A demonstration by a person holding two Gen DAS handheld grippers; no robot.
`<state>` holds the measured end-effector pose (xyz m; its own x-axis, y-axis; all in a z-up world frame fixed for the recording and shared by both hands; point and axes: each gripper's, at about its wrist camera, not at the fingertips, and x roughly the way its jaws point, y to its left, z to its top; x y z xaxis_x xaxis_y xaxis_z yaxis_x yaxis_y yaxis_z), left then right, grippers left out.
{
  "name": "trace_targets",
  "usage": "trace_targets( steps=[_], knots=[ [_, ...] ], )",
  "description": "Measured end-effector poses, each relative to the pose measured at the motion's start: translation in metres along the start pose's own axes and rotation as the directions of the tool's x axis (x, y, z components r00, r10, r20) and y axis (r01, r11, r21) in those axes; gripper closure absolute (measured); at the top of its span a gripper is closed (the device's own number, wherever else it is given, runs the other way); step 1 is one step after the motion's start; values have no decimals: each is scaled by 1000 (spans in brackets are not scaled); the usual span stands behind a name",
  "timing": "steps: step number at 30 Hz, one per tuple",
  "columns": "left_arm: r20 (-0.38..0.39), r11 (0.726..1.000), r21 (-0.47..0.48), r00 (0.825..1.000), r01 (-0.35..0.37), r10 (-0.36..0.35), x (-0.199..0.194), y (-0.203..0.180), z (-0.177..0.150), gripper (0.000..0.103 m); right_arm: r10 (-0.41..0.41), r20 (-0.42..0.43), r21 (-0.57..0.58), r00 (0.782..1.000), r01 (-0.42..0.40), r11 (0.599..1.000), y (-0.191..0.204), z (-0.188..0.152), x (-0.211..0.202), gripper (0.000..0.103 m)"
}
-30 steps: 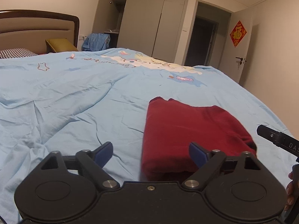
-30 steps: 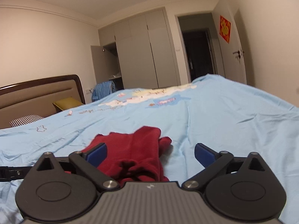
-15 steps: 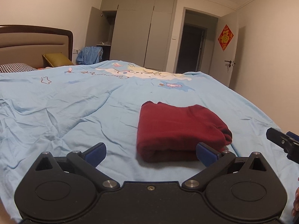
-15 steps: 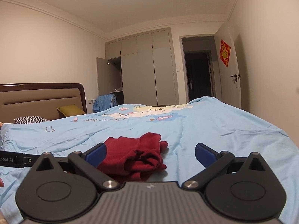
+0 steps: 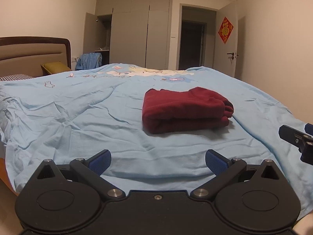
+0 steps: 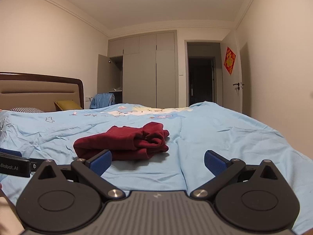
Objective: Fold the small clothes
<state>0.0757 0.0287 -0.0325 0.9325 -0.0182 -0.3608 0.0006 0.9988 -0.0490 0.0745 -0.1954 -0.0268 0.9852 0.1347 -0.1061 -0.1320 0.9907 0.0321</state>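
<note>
A dark red garment (image 5: 185,110) lies folded in a compact bundle on the light blue bedspread (image 5: 78,117), its layered edges facing right. My left gripper (image 5: 157,161) is open and empty, held back from the bundle near the bed's front edge. In the right wrist view the same garment (image 6: 125,144) sits ahead and to the left. My right gripper (image 6: 157,161) is open too, with nothing between its blue pads. Part of the other gripper shows at the left edge (image 6: 13,166).
A headboard (image 5: 33,52) with a checked pillow (image 5: 15,77) and a yellow cushion (image 5: 55,66) stands at the far left. Grey wardrobes (image 5: 135,31), one door ajar, and a dark doorway (image 5: 192,45) fill the back wall. A blue garment (image 5: 89,60) hangs beyond the bed.
Both grippers have drawn back and away from the red garment, which now lies farther off and untouched. Both stay open.
</note>
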Motion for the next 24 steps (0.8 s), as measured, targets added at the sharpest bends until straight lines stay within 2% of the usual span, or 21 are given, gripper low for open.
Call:
trace_targets(
  steps=[13, 24],
  knots=[
    [68, 995, 92, 997, -37, 31, -16, -18, -3, 1, -50, 39, 28, 998, 48, 998, -12, -2, -14, 0],
    [49, 999, 34, 998, -40, 39, -12, -7, -2, 1, -42, -3, 15, 999, 42, 999, -9, -6, -4, 0]
  ],
)
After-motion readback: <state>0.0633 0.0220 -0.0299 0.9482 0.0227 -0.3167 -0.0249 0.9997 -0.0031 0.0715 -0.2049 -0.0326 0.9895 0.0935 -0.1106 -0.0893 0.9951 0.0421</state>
